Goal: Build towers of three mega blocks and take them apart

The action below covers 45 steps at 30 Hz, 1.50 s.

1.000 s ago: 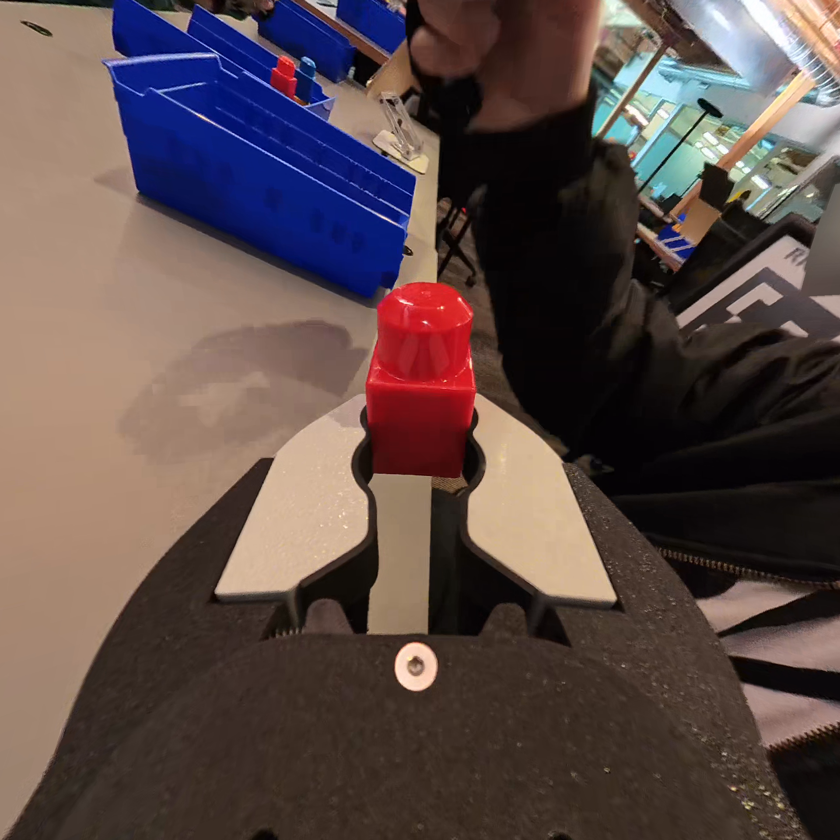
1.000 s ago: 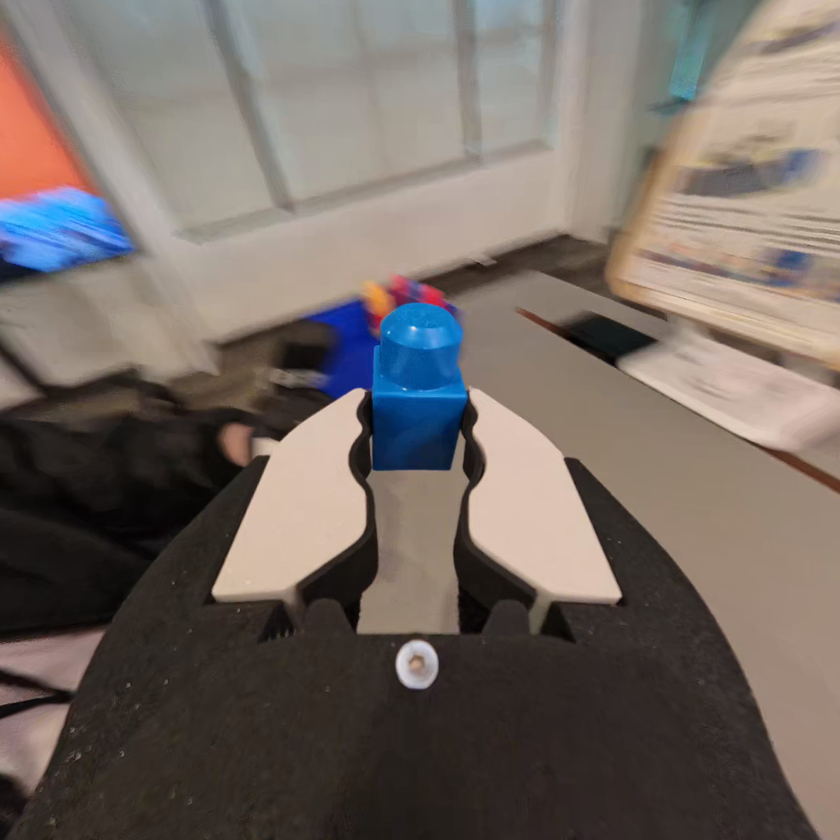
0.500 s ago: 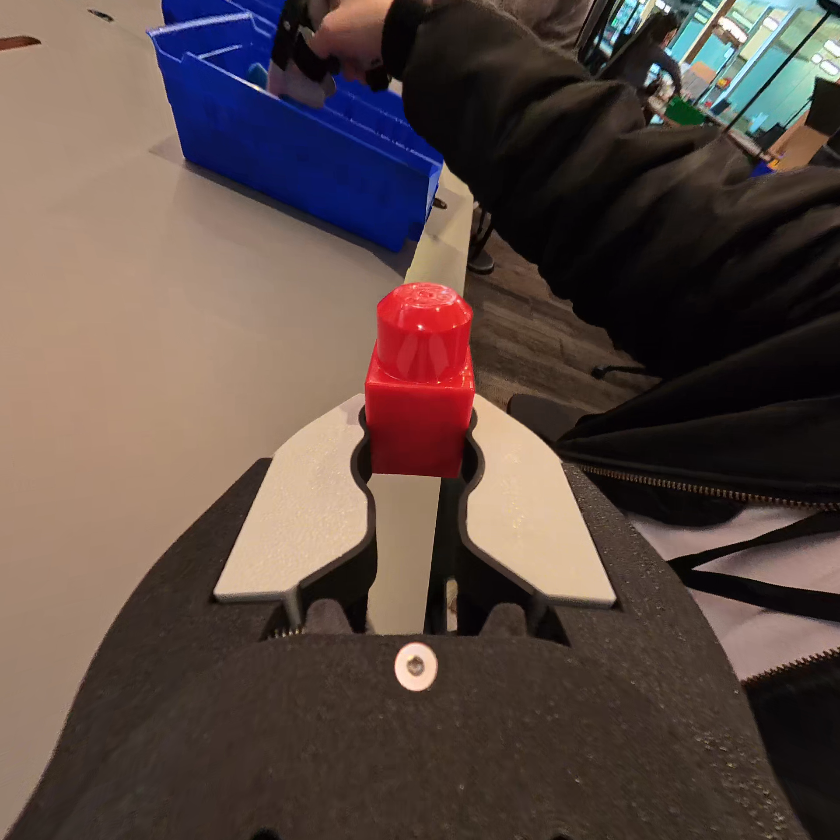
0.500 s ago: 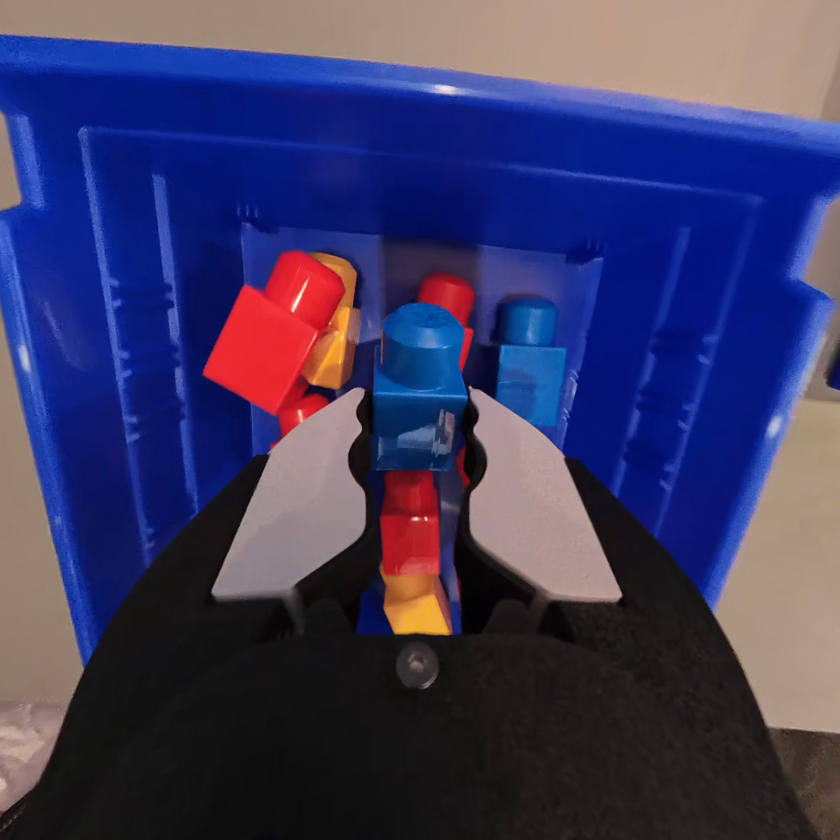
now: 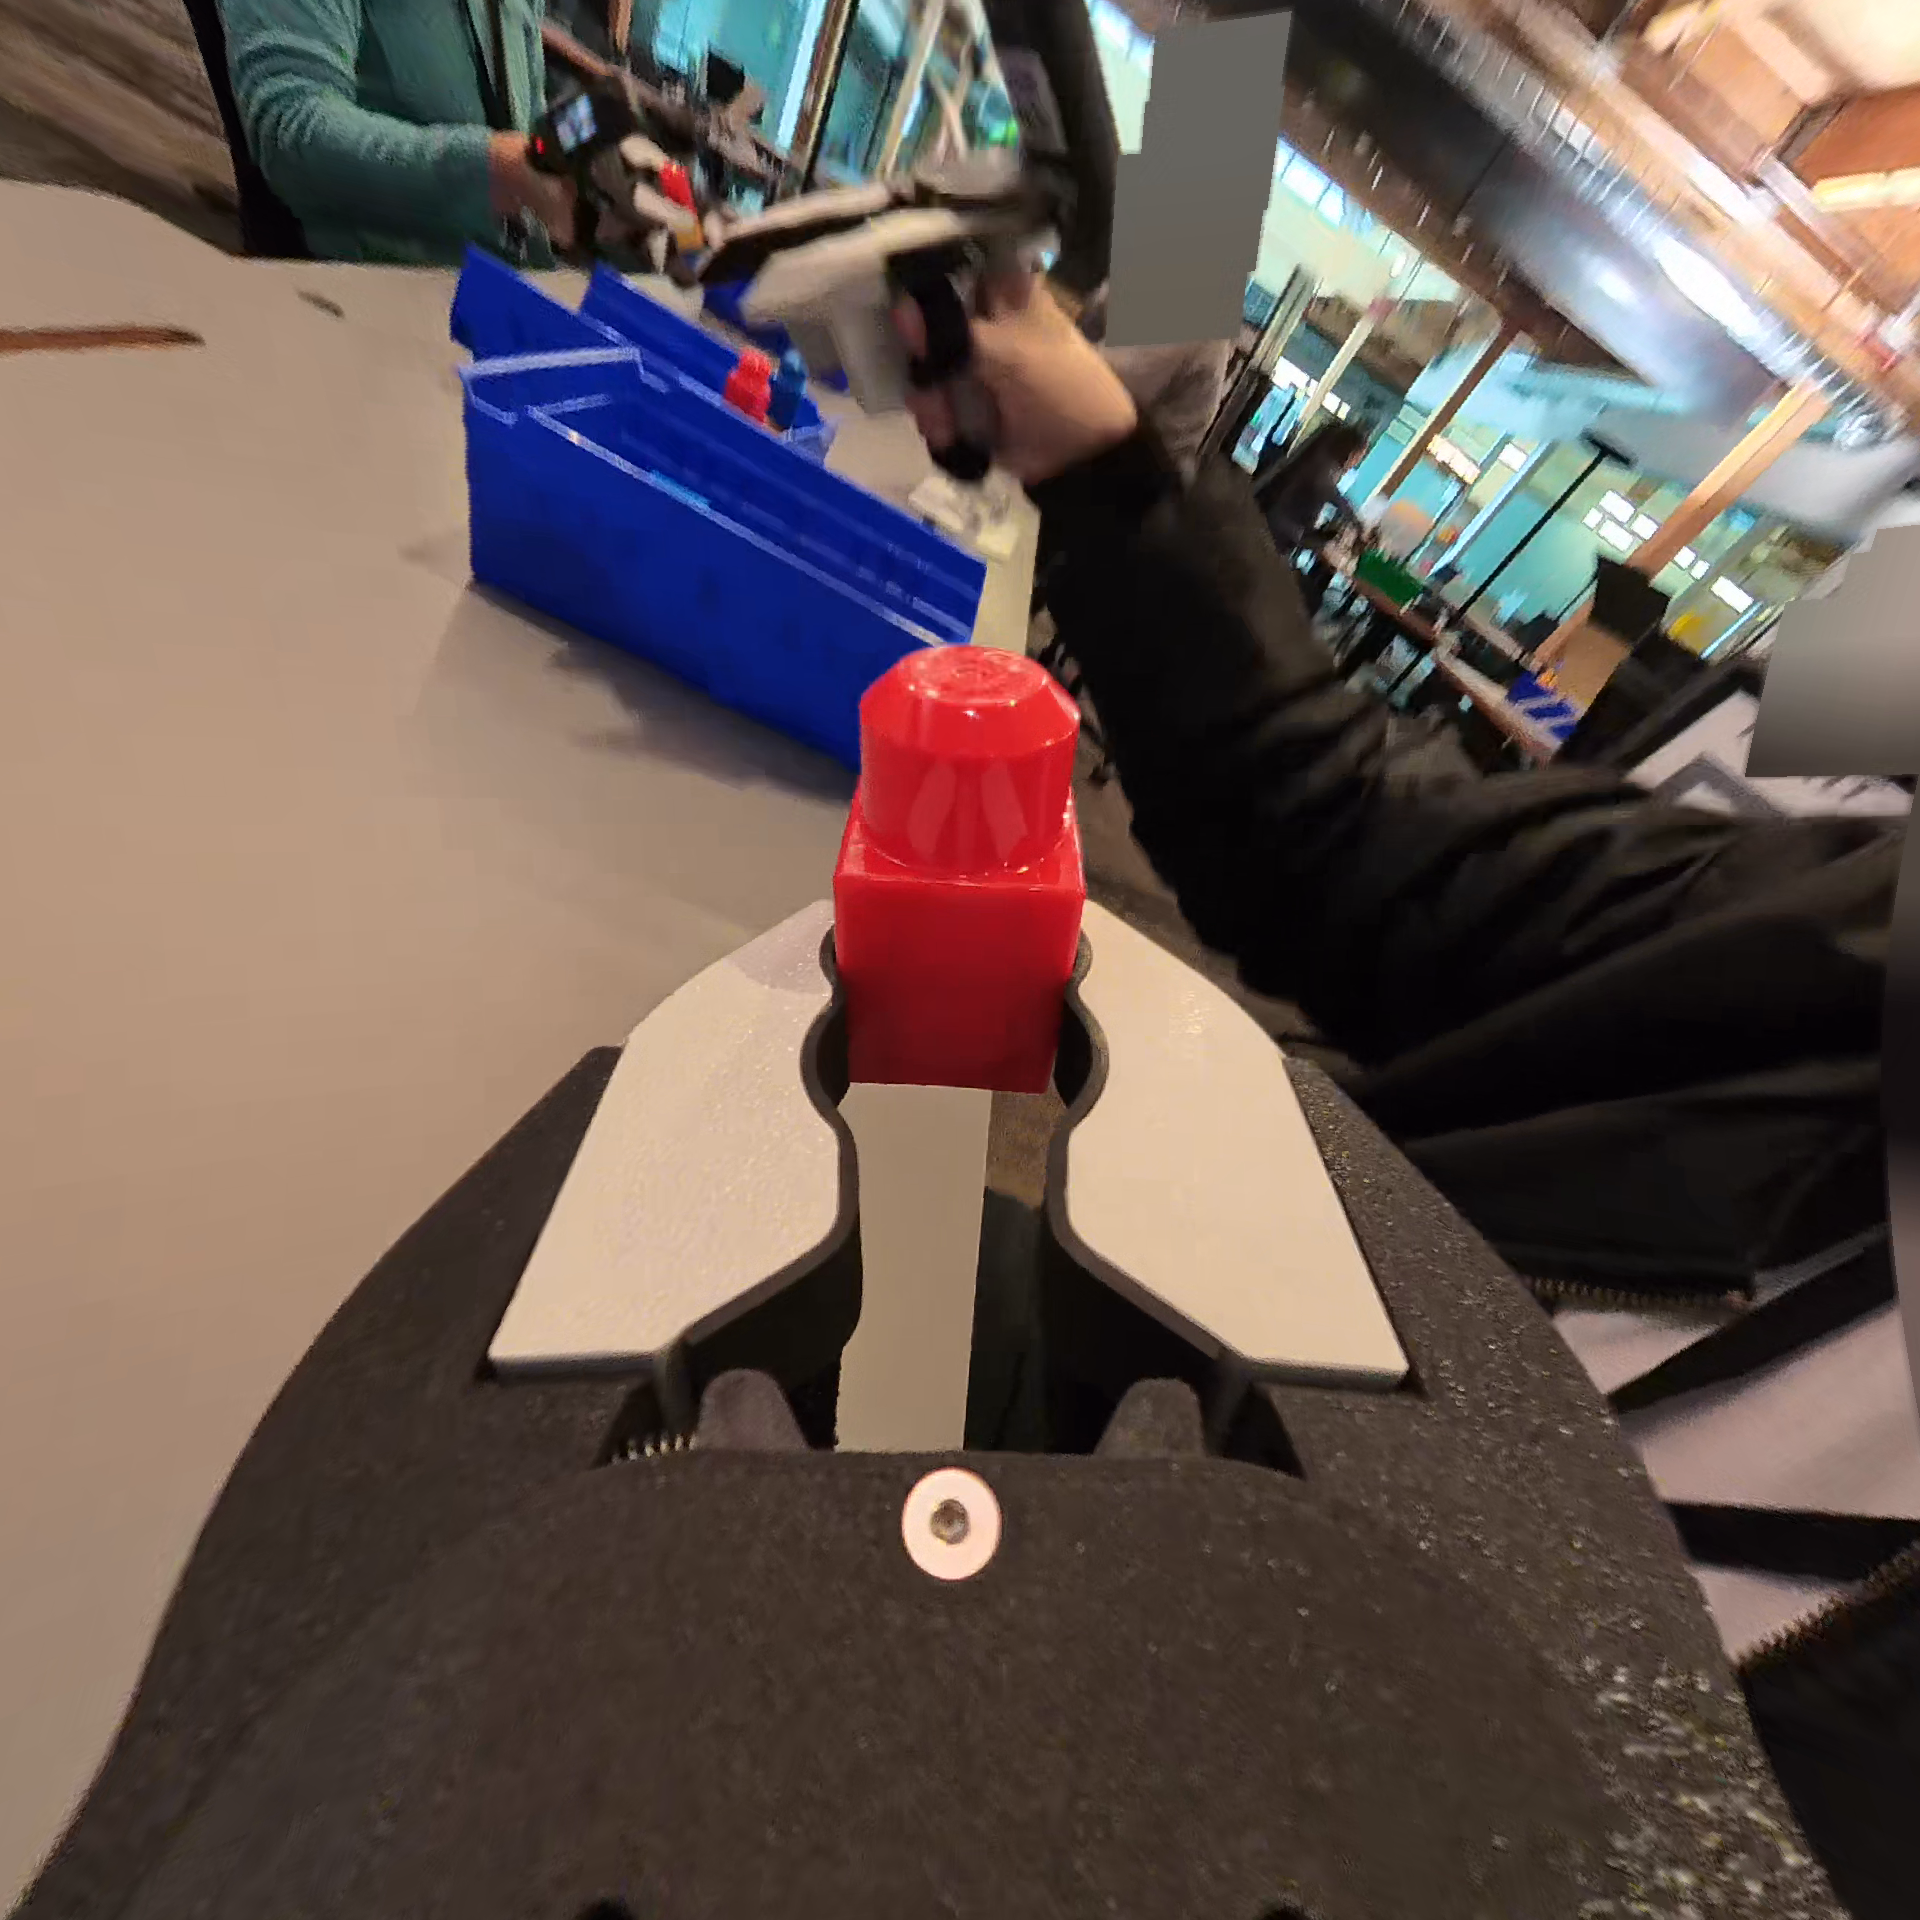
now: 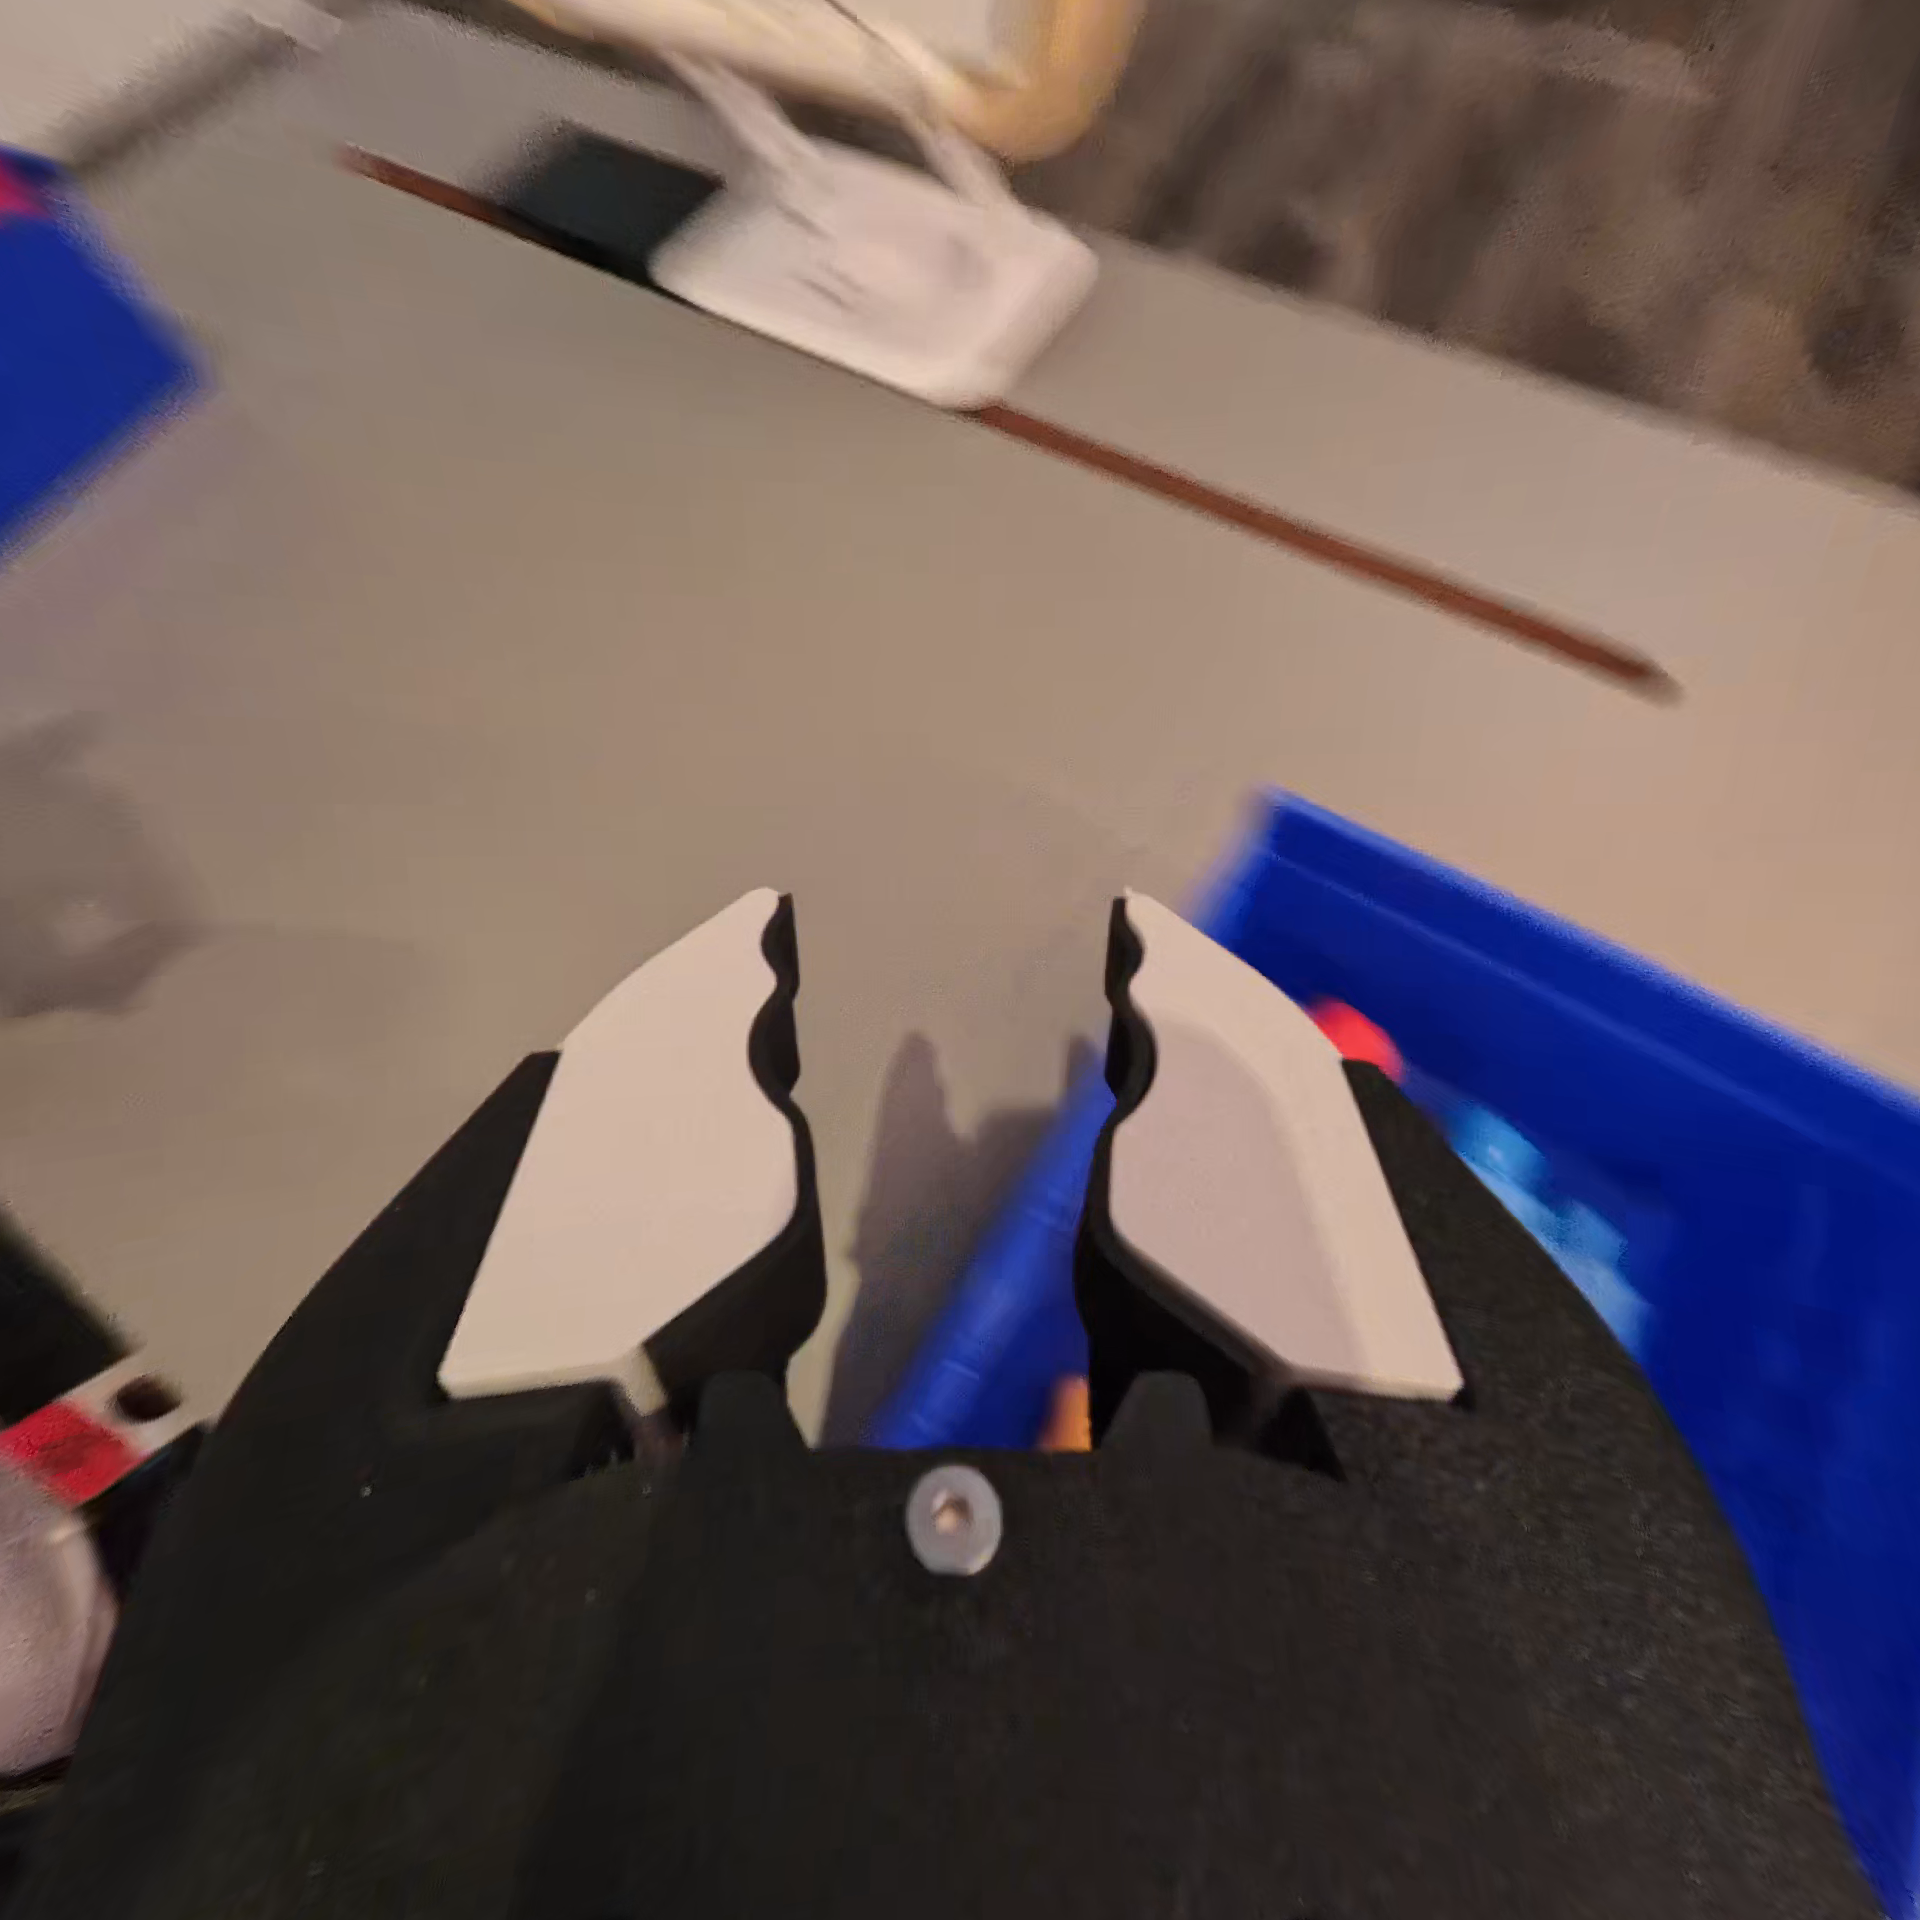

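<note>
My left gripper [image 5: 958, 940] is shut on a red mega block [image 5: 961, 883], stud pointing forward, held over the near edge of the grey table [image 5: 260, 810]. My right gripper [image 6: 951, 914] is open and empty above the table, just left of a blue bin [image 6: 1662, 1143] that holds blurred red and blue blocks [image 6: 1496, 1153]. In the left wrist view the right gripper [image 5: 873, 260] is held in a hand above the blue bin [image 5: 717, 582], which stands near the table edge.
More blue bins [image 5: 665, 322] stand behind the first, with a red and a blue block [image 5: 764, 384] sticking up. A second person in a green sleeve [image 5: 384, 125] works at the far end. A white box [image 6: 883, 281] lies at the table's far edge.
My right gripper has let go of the blue block into the bin, opened, and swung up and away from it. My left gripper still holds the red block, tilted slightly.
</note>
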{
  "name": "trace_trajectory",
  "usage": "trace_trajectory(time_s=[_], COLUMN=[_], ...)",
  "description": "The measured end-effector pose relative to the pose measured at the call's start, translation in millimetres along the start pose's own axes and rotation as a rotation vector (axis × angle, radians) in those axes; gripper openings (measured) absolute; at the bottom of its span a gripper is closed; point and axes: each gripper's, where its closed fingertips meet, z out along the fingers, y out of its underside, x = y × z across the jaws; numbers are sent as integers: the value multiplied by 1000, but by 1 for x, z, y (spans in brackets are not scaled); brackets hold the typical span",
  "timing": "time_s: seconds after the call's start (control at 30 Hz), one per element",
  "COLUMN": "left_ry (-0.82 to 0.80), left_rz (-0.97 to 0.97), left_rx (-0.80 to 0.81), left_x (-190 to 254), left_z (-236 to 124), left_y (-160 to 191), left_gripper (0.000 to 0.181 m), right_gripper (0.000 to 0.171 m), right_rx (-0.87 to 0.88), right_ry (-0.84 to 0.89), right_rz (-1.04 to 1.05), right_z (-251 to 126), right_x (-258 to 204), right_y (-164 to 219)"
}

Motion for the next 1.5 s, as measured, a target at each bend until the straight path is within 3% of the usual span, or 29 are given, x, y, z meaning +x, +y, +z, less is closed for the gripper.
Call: trace_trajectory(time_s=[0.13, 0.27, 0.43, 0.47, 0.5, 0.67, 0.77, 0.87, 0.93, 0.97, 1.07, 1.17, 1.3, 1.43, 1.5], left_ry=[47, 49, 70, 59, 50, 46, 44, 16, -15, -23, -55, -86, -121, -147, -160], left_rz=[-8, 25, 50, 69, 85, 105, 101, 93, 84, 76, 63, 70, 73, 81, 76], left_rx=[44, -17, -49, -67, -74, -89, -113, -125, -113, -107, -85, -94, -130, -160, -149], left_x=[2, 11, 25, 25, 26, 32, 33, 31, 25, 24, 19, 17, 17, 14, 11], left_z=[11, 26, 31, 32, 31, 29, 18, -3, -17, -22, -31, -35, -38, -42, -46], left_y=[-17, -13, -12, -10, -10, -4, 10, 27, 31, 32, 28, 28, 34, 40, 39], left_gripper=[36, 36, 36, 36, 36, 39, 39, 39, 37, 36, 36, 36, 35, 35, 35], right_gripper=[57, 53, 59, 55, 38, 36, 36, 36, 36, 36, 36, 36, 36, 36, 45], right_rx=[268, 365, 274, 262, 244, 249, 349, 276, 75, -43, -304, -514, -660, -686, -659], right_ry=[-526, -774, -871, -914, -975, -1010, -886, -353, 33, 143, 324, 434, 436, 431, 456], right_rz=[-143, -89, -125, -111, -103, -92, -63, -85, 45, 148, 307, 319, 360, 361, 331], right_z=[-5, 5, 25, 24, 20, 9, -22, -43, -51, -53, -44, -26, -3, 7, 7], right_x=[-183, -277, -323, -329, -336, -335, -283, -129, 3, 54, 141, 180, 194, 201, 207], right_y=[-24, -29, -19, -18, -16, -18, -42, -49, -18, 7, 78, 123, 149, 153, 149])
